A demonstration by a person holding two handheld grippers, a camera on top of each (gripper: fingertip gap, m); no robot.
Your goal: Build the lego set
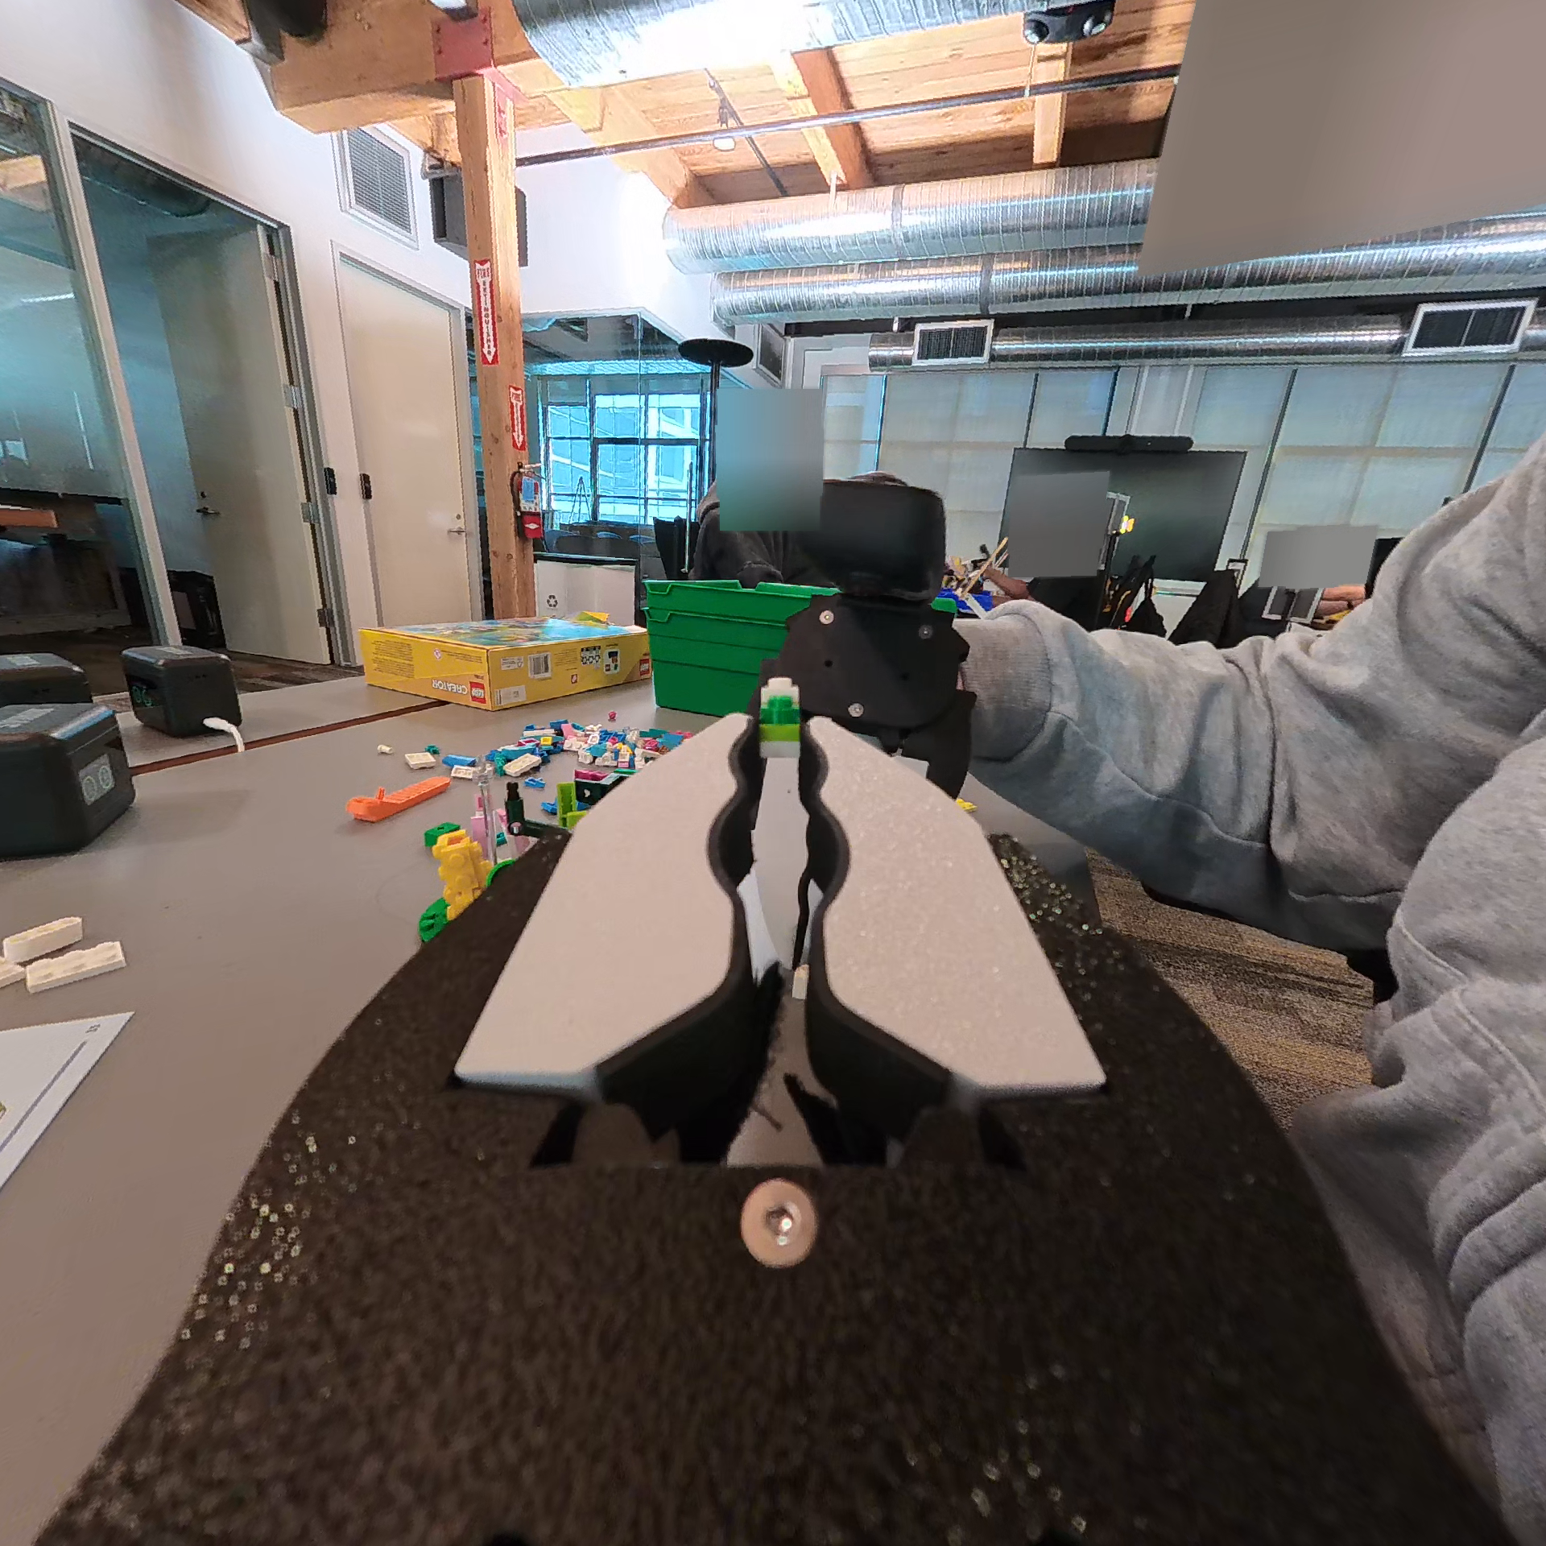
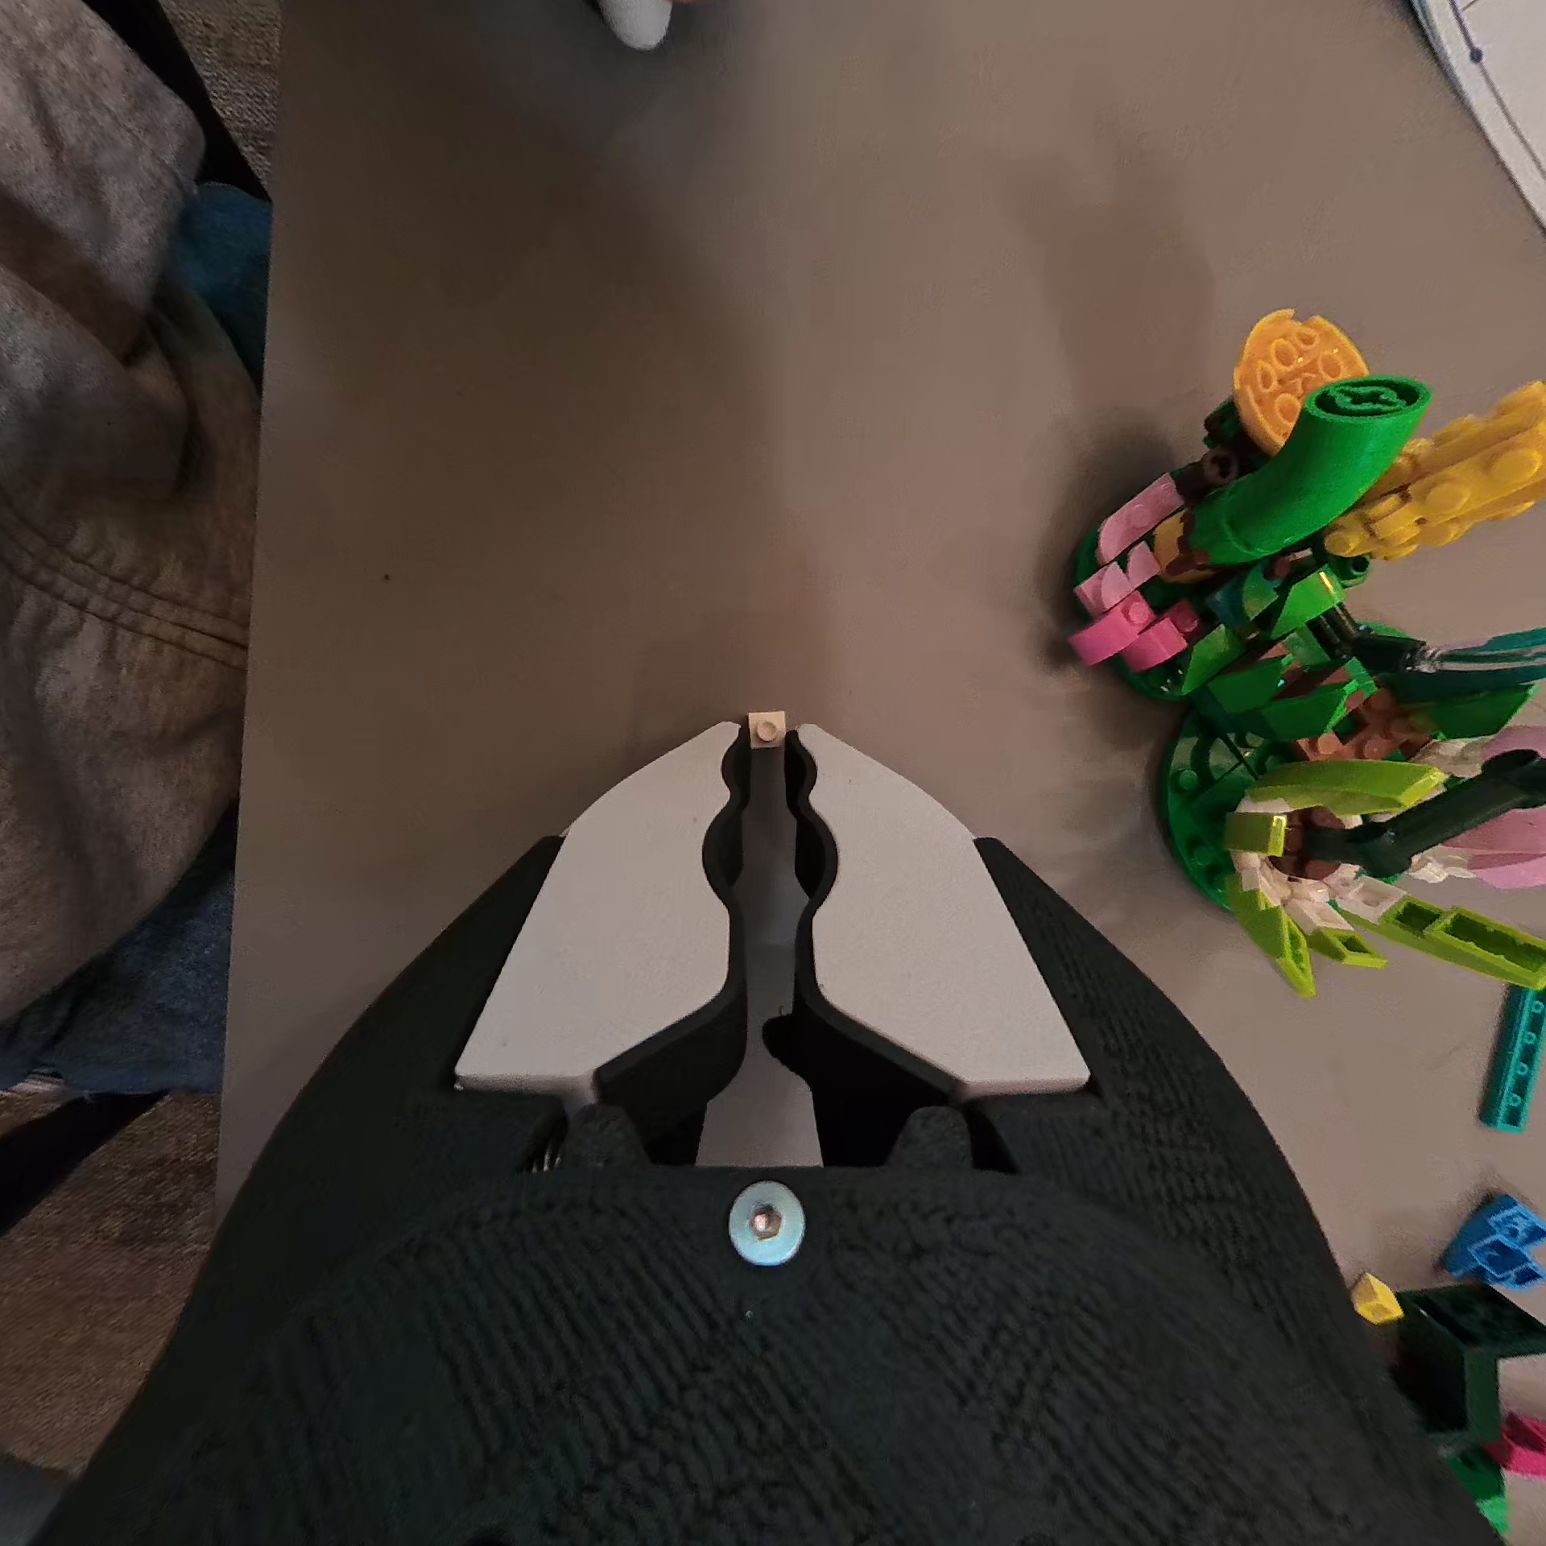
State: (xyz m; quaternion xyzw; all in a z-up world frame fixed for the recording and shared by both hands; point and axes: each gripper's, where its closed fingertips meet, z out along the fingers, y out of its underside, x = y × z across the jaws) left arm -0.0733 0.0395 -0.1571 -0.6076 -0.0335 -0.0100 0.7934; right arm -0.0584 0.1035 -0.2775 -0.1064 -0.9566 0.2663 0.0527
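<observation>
Far left in the left wrist view: black boxes (image 1: 58, 774) along the grey table (image 1: 251, 903), white plates (image 1: 63, 954) and a sheet of paper (image 1: 50, 1079) near the edge. Farther along, an orange brick tool (image 1: 397, 797), a yellow flat box (image 1: 502, 661), a scatter of loose bricks (image 1: 577, 749), a green bin (image 1: 711, 652). At centre, left gripper (image 1: 780, 736) clamped on a small green-and-white brick stack (image 1: 780, 721), fingertips pressed to both its sides, stack standing upright above the tips. Just behind, the black body of the other gripper (image 1: 870, 669), held by a grey-sleeved arm (image 1: 1171, 736) reaching in from the right.

In the right wrist view, left to right: grey and blue clothing (image 2: 109, 586) beyond the table edge, bare grey table (image 2: 586, 418), then right gripper (image 2: 768, 732) pointing down, closed on a tiny tan one-stud plate (image 2: 767, 729) pinched at the very tips, stud facing the camera. Well apart to the right, a built flower model (image 2: 1305, 636) in green, pink and yellow on round green bases; below it a teal beam (image 2: 1518, 1058), blue (image 2: 1497, 1255) and yellow (image 2: 1376, 1301) loose pieces.
</observation>
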